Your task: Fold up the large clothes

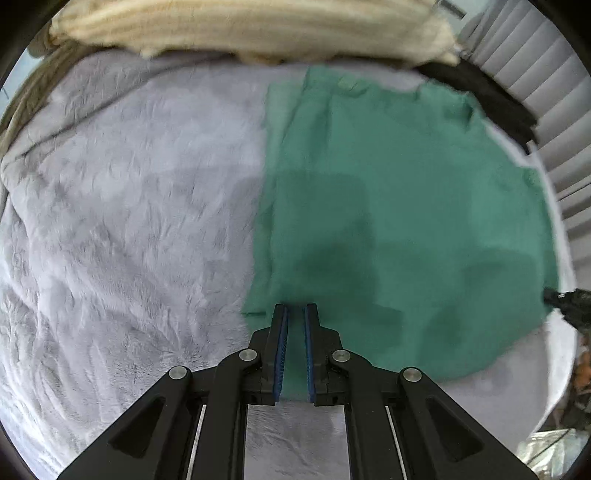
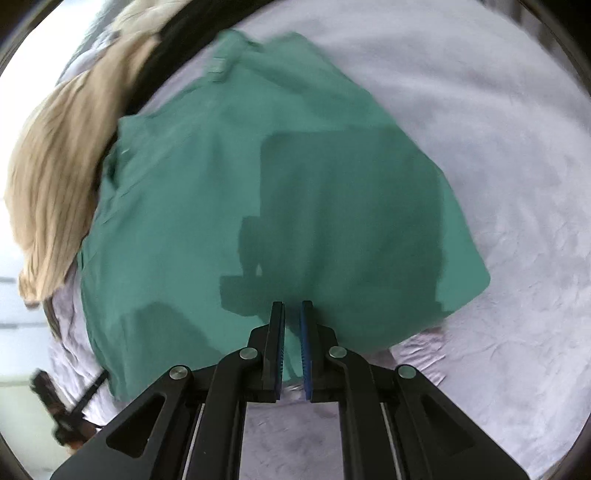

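A green garment [image 1: 388,221] lies spread flat on a grey fuzzy blanket [image 1: 129,221]; it also shows in the right wrist view [image 2: 258,184]. My left gripper [image 1: 294,308] hovers over the garment's near left corner, jaws a narrow gap apart with nothing between them. My right gripper [image 2: 292,304] hovers over the garment's near edge, jaws also slightly apart and empty. The other gripper's tip [image 1: 565,299] shows at the right edge of the left wrist view.
A cream knitted blanket [image 1: 240,29] lies bunched along the far side, also in the right wrist view [image 2: 62,177]. A black cloth [image 1: 495,103] lies at the far right by white vertical blinds [image 1: 546,92]. The grey blanket [image 2: 498,184] spreads right.
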